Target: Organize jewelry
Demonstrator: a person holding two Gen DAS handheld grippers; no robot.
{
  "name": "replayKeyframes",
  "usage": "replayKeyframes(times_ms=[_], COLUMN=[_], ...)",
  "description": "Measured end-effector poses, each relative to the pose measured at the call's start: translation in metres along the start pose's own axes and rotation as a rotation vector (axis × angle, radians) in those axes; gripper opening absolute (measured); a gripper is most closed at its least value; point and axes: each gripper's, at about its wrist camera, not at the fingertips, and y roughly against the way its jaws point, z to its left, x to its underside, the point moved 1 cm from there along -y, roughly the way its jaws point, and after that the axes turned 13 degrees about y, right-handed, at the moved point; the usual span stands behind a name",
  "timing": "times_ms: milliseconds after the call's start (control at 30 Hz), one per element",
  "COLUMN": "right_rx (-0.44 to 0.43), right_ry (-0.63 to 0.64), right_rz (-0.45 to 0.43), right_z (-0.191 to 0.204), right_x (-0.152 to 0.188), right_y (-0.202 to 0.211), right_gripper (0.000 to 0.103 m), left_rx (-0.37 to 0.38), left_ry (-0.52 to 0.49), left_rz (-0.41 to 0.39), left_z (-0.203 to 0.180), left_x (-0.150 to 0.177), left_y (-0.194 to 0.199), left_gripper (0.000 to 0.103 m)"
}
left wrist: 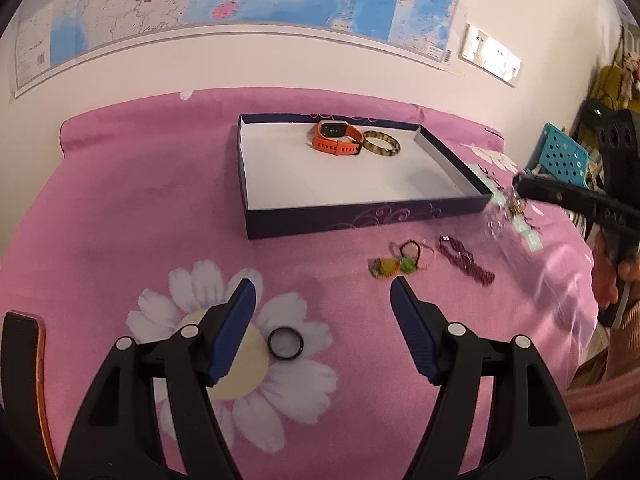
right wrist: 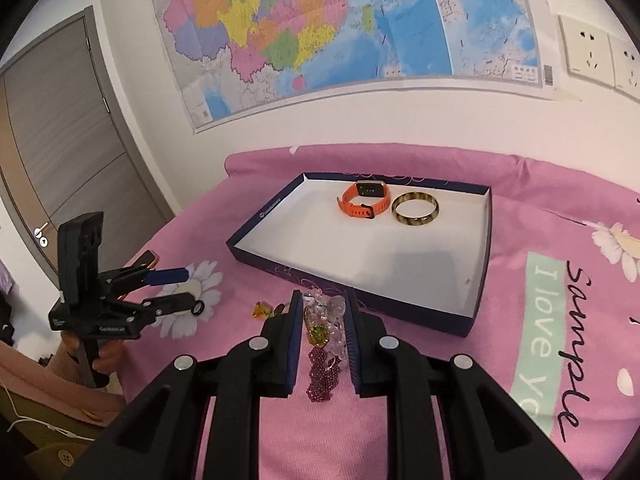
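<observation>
A dark blue box (left wrist: pixel 360 216) with a white floor holds an orange watch (left wrist: pixel 334 140) and a brown-gold bangle (left wrist: pixel 381 143); they also show in the right wrist view, the box (right wrist: pixel 264 258), the watch (right wrist: pixel 362 199), the bangle (right wrist: pixel 415 208). My left gripper (left wrist: pixel 322 288) is open over a black ring (left wrist: pixel 285 343). My right gripper (right wrist: pixel 323 308) is shut on a clear crystal bead bracelet (right wrist: pixel 326 320), blurred in the left wrist view (left wrist: pixel 500 216). A purple bead bracelet (left wrist: pixel 466 260) and colourful hair ties (left wrist: pixel 400 260) lie on the pink cloth.
A pink flowered cloth (left wrist: pixel 120 220) covers the table against a white wall with a map (right wrist: pixel 340 32). A door (right wrist: pixel 60 140) is at the left. A teal perforated stool (left wrist: pixel 560 152) stands at the right edge.
</observation>
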Motion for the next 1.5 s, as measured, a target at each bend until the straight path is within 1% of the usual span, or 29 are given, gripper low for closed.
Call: replayKeyframes(times_ms=[100, 300, 400, 467, 567, 667, 867, 1000, 1033, 1100, 1200, 1267, 1300, 1333, 1367, 1500], right_rx=[-0.007, -0.01, -0.013, -0.014, -0.012, -0.015, -0.025, -0.028, -0.029, -0.03, -0.03, -0.029, -0.03, -0.03, -0.03, -0.029], right_ry=[-0.01, -0.027, -0.033, -0.037, -0.048, -0.054, -0.081, -0.092, -0.094, -0.097, -0.1, -0.101, -0.105, -0.108, -0.11, -0.127], right_rz=[-0.009, -0.016, -0.018, -0.017, -0.013, -0.006, 0.008, 0.013, 0.013, 0.012, 0.01, 0.008, 0.006, 0.006, 0.007, 0.008], right_z=[0.002, 0.004, 0.005, 0.005, 0.005, 0.004, 0.001, 0.0, 0.0, -0.001, -0.001, -0.002, -0.002, -0.003, -0.003, -0.007], right_x=[0.002, 0.005, 0.006, 0.007, 0.009, 0.012, 0.019, 0.021, 0.022, 0.021, 0.021, 0.022, 0.023, 0.023, 0.024, 0.028], right_y=[0.002, -0.003, -0.003, -0.003, -0.003, -0.004, -0.011, -0.014, -0.015, -0.014, -0.013, -0.013, -0.013, -0.013, -0.013, -0.012], right_gripper=[0.018, 0.018, 0.018, 0.018, 0.018, 0.018, 0.019, 0.019, 0.019, 0.019, 0.019, 0.019, 0.019, 0.019, 0.019, 0.019], left_rx=[-0.015, -0.037, -0.021, -0.002, -0.011, -0.009, -0.04, -0.053, -0.053, -0.026, 0.065, 0.13, 0.175, 0.199, 0.217, 0.269], left_ry=[-0.023, -0.024, -0.024, -0.044, -0.063, -0.034, -0.01, -0.002, 0.001, -0.006, -0.059, -0.093, -0.103, -0.105, -0.106, -0.097], left_rz=[0.021, 0.056, 0.06, 0.058, 0.061, 0.067, 0.067, 0.087, 0.089, 0.085, 0.084, 0.095, 0.114, 0.129, 0.142, 0.194], left_z=[0.004, 0.006, 0.002, -0.006, -0.014, -0.008, 0.006, 0.009, 0.008, 0.002, -0.022, -0.039, -0.048, -0.053, -0.057, -0.07], left_x=[0.01, 0.018, 0.017, 0.015, 0.014, 0.013, 0.015, 0.017, 0.017, 0.016, 0.012, 0.012, 0.011, 0.011, 0.011, 0.008], left_y=[0.003, -0.004, -0.009, -0.012, -0.019, -0.02, -0.012, -0.015, -0.016, -0.016, -0.018, -0.022, -0.027, -0.031, -0.036, -0.056], left_gripper=[0.069, 0.069, 0.069, 0.069, 0.068, 0.068, 0.067, 0.065, 0.063, 0.062, 0.062, 0.057, 0.056, 0.053, 0.051, 0.049])
